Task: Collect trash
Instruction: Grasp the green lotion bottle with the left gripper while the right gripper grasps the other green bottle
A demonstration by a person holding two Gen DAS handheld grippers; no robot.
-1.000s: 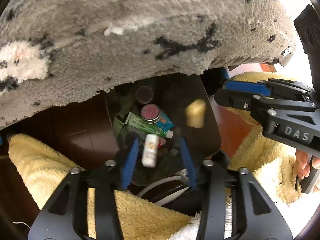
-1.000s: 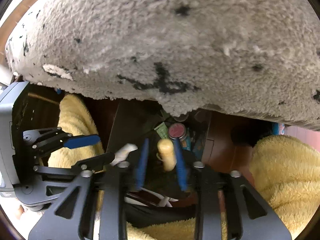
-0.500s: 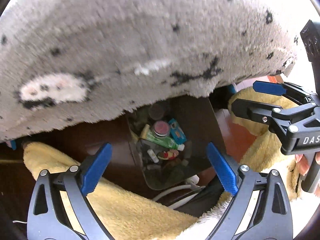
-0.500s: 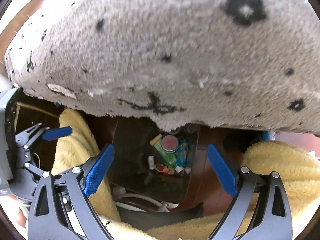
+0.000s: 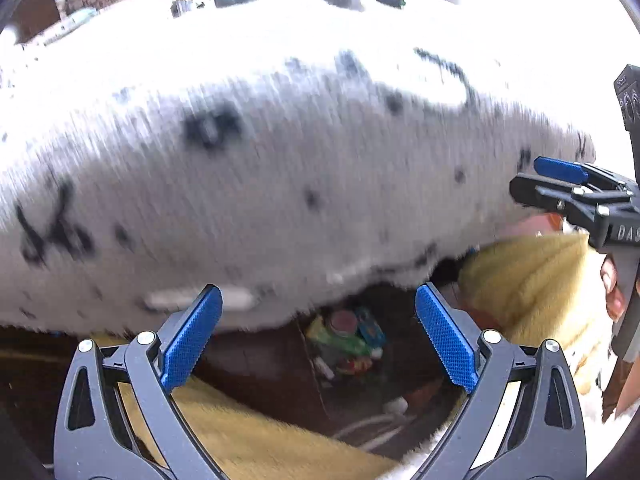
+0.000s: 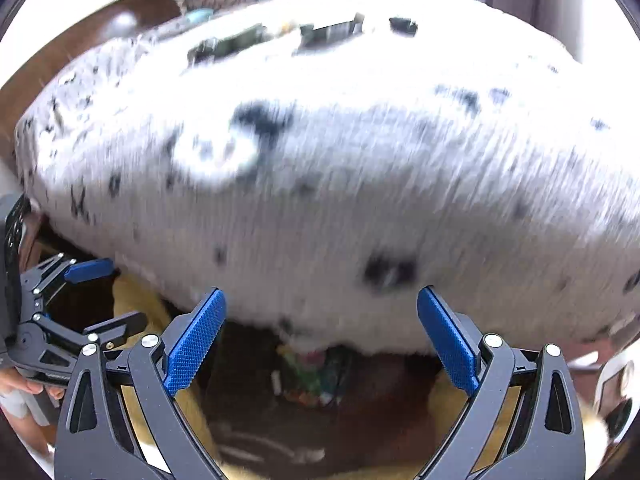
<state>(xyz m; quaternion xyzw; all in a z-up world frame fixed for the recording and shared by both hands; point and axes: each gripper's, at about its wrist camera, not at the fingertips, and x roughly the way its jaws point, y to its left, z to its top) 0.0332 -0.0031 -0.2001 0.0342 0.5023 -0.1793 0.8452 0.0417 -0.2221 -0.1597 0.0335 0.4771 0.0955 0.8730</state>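
Observation:
A dark bin [image 5: 400, 368] sits on the floor below the edge of a shaggy white speckled surface [image 5: 280, 160]. It holds trash: a green packet [image 5: 340, 340], a red-lidded can [image 5: 343, 320], small wrappers [image 5: 354, 366]. My left gripper [image 5: 320, 340] is open and empty, above the bin. My right gripper [image 6: 322, 340] is open and empty; the bin [image 6: 312, 380] shows blurred below it. The right gripper also shows at the right edge of the left wrist view [image 5: 560, 184]. The left gripper shows at the left edge of the right wrist view [image 6: 92, 296].
Yellow fluffy fabric [image 5: 528, 280] lies on both sides of the bin. White cables [image 5: 372, 428] lie in front of the bin. Several dark flat items [image 6: 332, 32] lie at the far end of the white surface. The floor [image 5: 256, 360] is dark brown.
A second ago each gripper released a small piece of trash into the bin. Both jaws opened wide. Both grippers have since tilted up, so the white surface now fills most of both views.

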